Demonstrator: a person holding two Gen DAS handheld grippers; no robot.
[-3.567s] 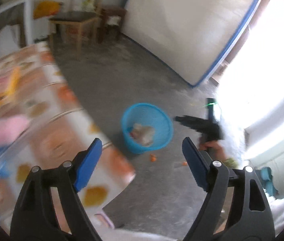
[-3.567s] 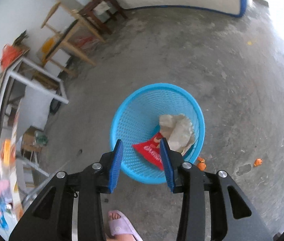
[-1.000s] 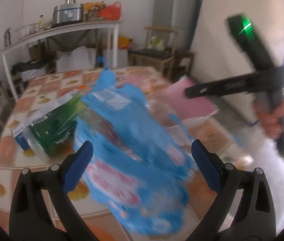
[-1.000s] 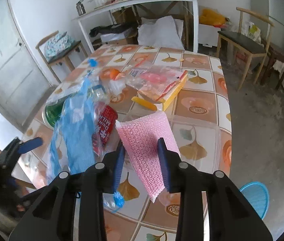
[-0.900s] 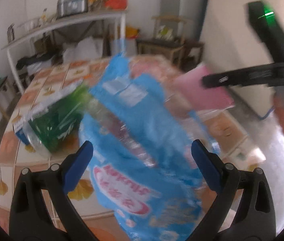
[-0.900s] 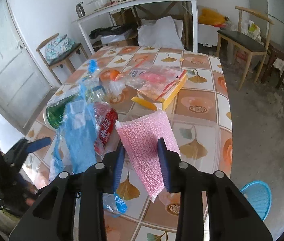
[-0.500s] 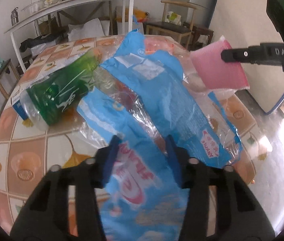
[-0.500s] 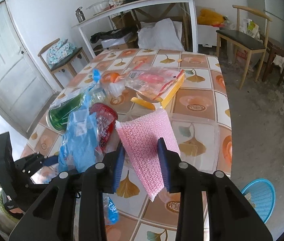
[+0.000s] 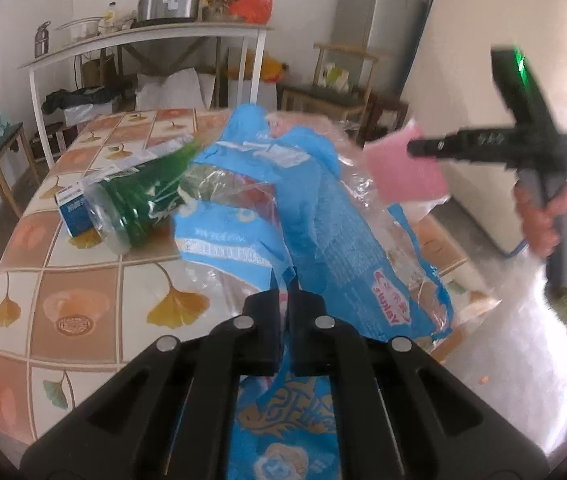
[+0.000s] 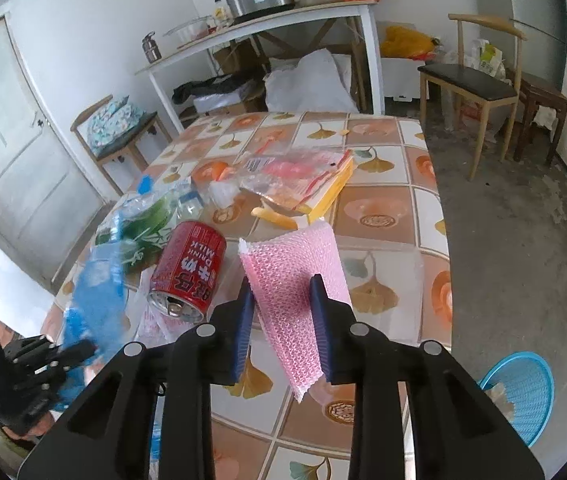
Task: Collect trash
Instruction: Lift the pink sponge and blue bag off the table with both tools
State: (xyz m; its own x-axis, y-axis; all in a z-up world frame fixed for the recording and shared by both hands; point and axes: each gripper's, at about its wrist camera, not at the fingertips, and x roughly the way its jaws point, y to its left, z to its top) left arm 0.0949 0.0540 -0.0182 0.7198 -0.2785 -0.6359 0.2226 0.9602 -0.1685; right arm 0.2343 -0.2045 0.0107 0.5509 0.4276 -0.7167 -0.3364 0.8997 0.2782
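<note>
My left gripper (image 9: 286,300) is shut on a large blue and clear plastic bag (image 9: 323,208), pinching a fold of it at the near table edge. In the right wrist view the same bag (image 10: 95,300) hangs blurred from that gripper (image 10: 83,348) at the lower left. My right gripper (image 10: 281,292) holds a pink bubble-wrap sheet (image 10: 291,264) above the table. Its jaws are closing and its pads press both sides of the sheet. The left wrist view shows the pink sheet (image 9: 399,176) raised at the right.
On the tiled table (image 9: 83,300) lie a green bottle (image 9: 143,200), a red milk can (image 10: 189,270) and a yellow packet under clear plastic (image 10: 307,184). A blue basket (image 10: 523,384) stands on the floor at the lower right. Chairs and a white shelf table stand behind.
The left jaws went from wide open to shut on the blue bag, and the bag has pulled away, uncovering the red can. The right gripper keeps the pink sheet, squeezed slightly narrower.
</note>
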